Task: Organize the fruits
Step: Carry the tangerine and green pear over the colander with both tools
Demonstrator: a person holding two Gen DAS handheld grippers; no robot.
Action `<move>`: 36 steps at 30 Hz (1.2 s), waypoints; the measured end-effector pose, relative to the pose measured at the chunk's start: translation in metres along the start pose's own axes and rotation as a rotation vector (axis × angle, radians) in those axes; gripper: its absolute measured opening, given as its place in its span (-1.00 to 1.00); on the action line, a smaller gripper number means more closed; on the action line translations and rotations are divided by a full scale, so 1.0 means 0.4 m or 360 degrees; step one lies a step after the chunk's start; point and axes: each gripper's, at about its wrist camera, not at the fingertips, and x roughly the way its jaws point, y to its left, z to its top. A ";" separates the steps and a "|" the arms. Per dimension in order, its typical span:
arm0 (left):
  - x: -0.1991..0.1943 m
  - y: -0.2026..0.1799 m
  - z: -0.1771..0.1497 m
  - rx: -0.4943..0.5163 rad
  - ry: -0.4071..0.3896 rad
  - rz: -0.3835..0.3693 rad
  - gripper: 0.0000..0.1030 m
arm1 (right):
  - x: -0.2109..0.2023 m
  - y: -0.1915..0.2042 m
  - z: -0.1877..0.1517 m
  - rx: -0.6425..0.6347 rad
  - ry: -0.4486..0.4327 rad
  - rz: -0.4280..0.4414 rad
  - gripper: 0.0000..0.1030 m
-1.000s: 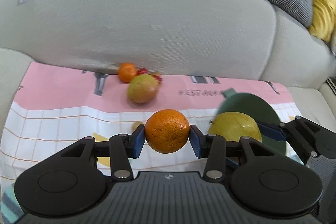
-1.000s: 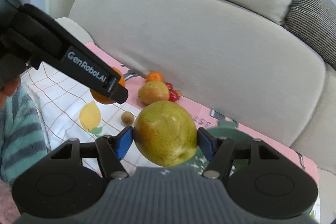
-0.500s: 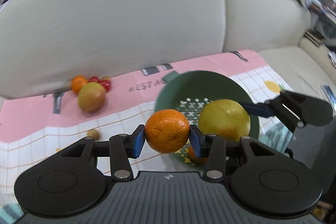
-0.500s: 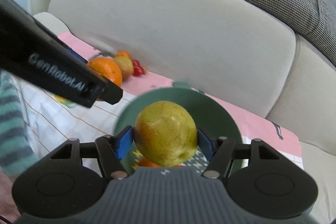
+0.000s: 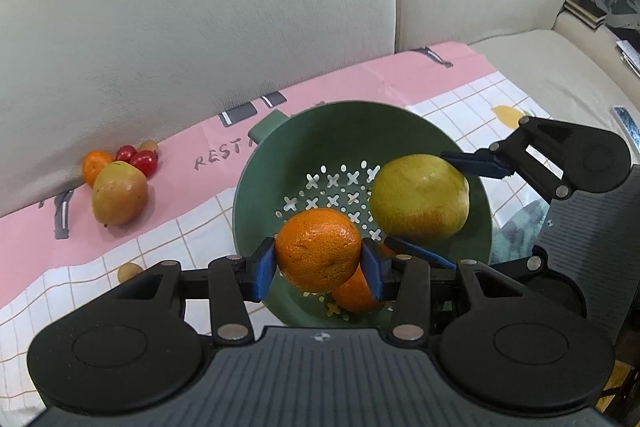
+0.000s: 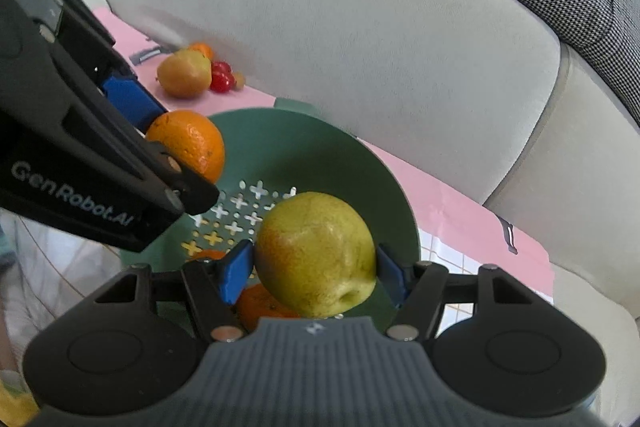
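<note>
Orange (image 5: 318,249) clamped between blue pads of left gripper (image 5: 319,267), hanging above near side of green colander (image 5: 320,131). Yellow-green pear (image 6: 316,255) pinched in right gripper (image 6: 314,269), jaws spread about halfway, over same colander. Second orange (image 5: 354,293) lying inside. Pear (image 5: 119,191), tangerine (image 5: 95,165), cherry tomatoes (image 5: 138,159) left on pink cloth (image 5: 400,75) against sofa back (image 5: 200,7).
</note>
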 end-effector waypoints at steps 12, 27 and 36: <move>0.075 -0.007 0.024 0.0094 0.0133 0.0002 -0.01 | 0.055 -0.006 0.000 -0.0109 0.0081 0.0095 0.24; 0.141 -0.001 0.026 0.0123 0.0267 0.0018 -0.01 | 0.107 -0.017 -0.004 -0.0060 0.0151 0.0115 0.24; 0.181 -0.001 0.031 0.0136 0.0342 0.0007 -0.01 | 0.130 0.001 -0.007 -0.0099 0.0184 0.0088 0.23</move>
